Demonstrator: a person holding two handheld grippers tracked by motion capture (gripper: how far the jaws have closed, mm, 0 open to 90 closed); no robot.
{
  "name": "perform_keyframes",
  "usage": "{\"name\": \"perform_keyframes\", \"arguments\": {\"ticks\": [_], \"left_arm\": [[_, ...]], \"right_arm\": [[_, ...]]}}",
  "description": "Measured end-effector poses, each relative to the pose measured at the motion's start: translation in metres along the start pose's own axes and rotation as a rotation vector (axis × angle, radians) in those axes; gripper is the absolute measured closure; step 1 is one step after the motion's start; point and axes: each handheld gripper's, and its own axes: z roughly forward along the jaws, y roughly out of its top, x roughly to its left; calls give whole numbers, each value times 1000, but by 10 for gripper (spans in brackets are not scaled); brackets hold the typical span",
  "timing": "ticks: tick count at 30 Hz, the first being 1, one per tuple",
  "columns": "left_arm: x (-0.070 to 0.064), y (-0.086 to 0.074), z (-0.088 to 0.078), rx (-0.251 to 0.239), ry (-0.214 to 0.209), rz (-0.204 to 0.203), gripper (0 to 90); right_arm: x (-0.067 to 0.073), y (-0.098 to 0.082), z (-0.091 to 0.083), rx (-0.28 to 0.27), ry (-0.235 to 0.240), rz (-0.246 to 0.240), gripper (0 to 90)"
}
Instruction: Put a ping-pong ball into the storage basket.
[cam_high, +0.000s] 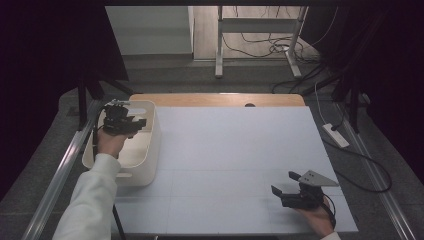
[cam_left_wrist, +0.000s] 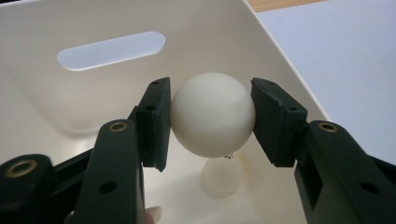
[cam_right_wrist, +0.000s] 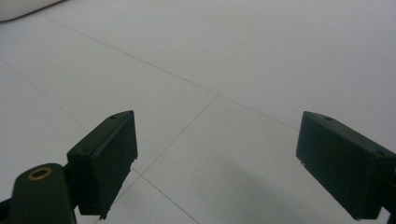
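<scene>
A cream ball (cam_left_wrist: 213, 114) is pinched between the pads of the left claw (cam_left_wrist: 212, 116), held just above the floor of the white bin (cam_left_wrist: 280, 56) at the counter's (cam_high: 235, 150) left edge. It is best lowered a little further before the pads are parted, so the ball doesn't bounce. The right claw (cam_right_wrist: 217, 163) is spread wide and empty over the bare counter.
</scene>
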Motion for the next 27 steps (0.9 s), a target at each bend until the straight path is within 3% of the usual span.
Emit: {"name": "perform_keyframes", "arguments": {"ticks": [16, 22, 27], "left_arm": [[3, -1, -7, -43, -4, -12, 495], [5, -1, -13, -93, -11, -46, 277], [2, -2, -19, -124, -60, -37, 212]], "right_arm": [[0, 0, 0, -1, -1, -2, 124], [0, 0, 0, -2, -1, -1, 124], [0, 0, 0, -1, -2, -3, 124]]}}
